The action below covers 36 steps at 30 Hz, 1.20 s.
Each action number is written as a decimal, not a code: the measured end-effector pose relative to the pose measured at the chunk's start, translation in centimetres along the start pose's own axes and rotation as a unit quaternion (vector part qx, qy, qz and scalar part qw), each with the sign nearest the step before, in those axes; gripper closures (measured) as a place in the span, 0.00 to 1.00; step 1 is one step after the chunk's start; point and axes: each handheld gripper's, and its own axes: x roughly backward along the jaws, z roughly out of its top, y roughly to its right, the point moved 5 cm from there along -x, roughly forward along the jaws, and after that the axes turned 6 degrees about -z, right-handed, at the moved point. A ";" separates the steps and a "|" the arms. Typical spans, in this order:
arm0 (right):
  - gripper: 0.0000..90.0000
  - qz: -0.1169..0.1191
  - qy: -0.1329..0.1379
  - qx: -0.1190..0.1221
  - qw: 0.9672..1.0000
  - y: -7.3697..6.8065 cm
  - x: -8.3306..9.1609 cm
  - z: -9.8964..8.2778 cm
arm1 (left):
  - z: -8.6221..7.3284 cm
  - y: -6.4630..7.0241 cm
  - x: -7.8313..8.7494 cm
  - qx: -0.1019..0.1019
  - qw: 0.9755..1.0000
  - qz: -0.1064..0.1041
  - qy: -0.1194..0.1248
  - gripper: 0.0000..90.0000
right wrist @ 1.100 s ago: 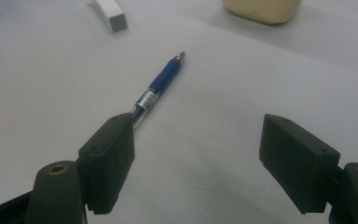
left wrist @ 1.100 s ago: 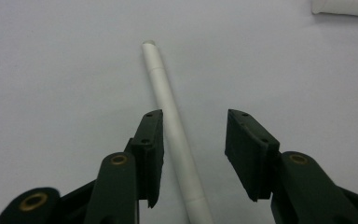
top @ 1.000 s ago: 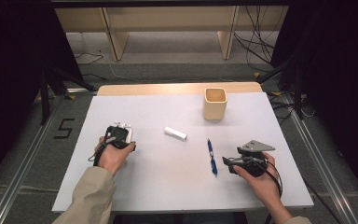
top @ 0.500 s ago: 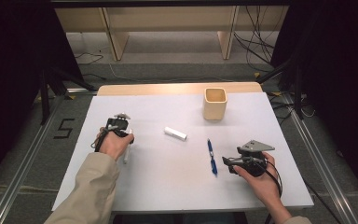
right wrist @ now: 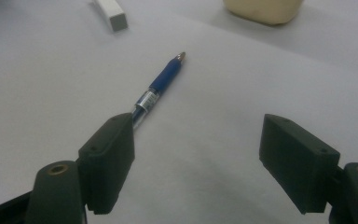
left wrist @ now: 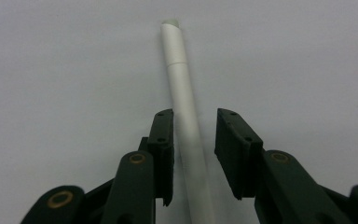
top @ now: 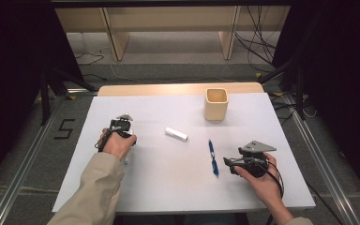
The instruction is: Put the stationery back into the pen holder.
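Observation:
A white pen (left wrist: 182, 93) lies on the white table between the jaws of my left gripper (left wrist: 193, 116). The jaws have just been closing around it; the left pad sits beside the barrel and a gap remains at the right pad, so the gripper is open. In the high view the left gripper (top: 122, 125) is at the table's left, under a hand. My right gripper (right wrist: 198, 126) stands wide open and empty at the right (top: 228, 164). A blue pen (right wrist: 161, 84) lies just beyond its left jaw (top: 212, 157).
A tan square cup (top: 216, 104) stands at the back right, also seen in the right gripper view (right wrist: 263, 9). A small white block (top: 176, 134) lies mid-table (right wrist: 112, 14). The white table sheet (top: 168, 187) ends close to the person's side.
The left hand and its gripper have shifted a little farther up the table, away from the person. The right hand, blue pen, block and cup have stayed put.

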 end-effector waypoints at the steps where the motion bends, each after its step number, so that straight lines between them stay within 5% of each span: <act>1: 0.30 0.000 0.000 0.000 1.000 0.0 0.0 0.0 | 0.0 0.0 -0.1 0.000 1.000 0.002 0.000 0.75; 36: 0.30 0.002 -0.003 0.001 1.000 -0.1 -0.1 -0.1 | -0.2 -0.1 -0.9 0.011 1.000 0.006 -0.009 0.79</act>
